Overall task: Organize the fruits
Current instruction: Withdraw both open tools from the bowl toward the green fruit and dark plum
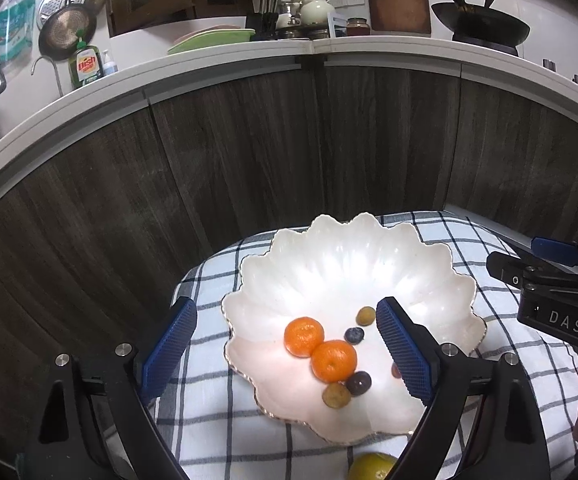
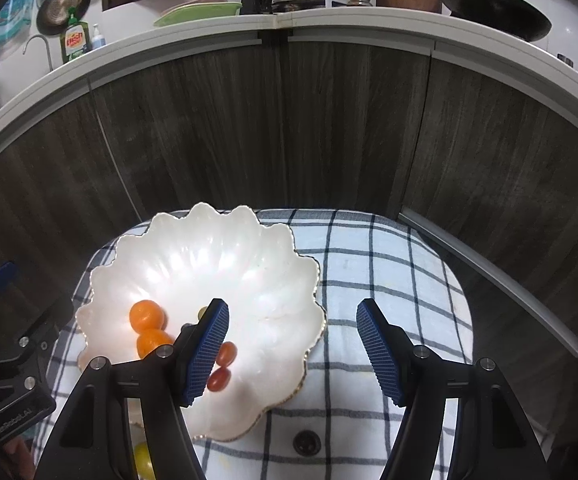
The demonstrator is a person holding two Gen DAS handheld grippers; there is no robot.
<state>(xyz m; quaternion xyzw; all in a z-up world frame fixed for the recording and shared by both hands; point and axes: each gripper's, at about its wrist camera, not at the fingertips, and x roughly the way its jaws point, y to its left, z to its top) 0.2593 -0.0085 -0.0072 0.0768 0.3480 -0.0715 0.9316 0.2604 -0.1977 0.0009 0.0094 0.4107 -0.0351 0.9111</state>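
Observation:
A white scalloped bowl (image 1: 349, 264) (image 2: 209, 256) sits on a checked cloth. In it lie two mandarins (image 1: 304, 336) (image 1: 334, 361) (image 2: 147, 315), a blueberry (image 1: 354, 335), grapes (image 1: 366, 316) (image 1: 358, 383) (image 1: 336, 395) and two red cherry tomatoes (image 2: 227, 352) (image 2: 218, 379). A yellow-green citrus fruit (image 1: 371, 467) (image 2: 143, 460) lies on the cloth in front of the bowl. My left gripper (image 1: 285, 344) is open and empty over the bowl's near left part. My right gripper (image 2: 293, 348) is open and empty over the bowl's right rim.
The checked cloth (image 1: 209, 412) (image 2: 389, 264) covers a small table set against dark wood cabinet doors (image 1: 249, 152). A round hole or button (image 2: 307, 441) shows in the cloth near the front. The counter above holds a wok (image 1: 481, 24), dish soap (image 1: 85, 65) and plates.

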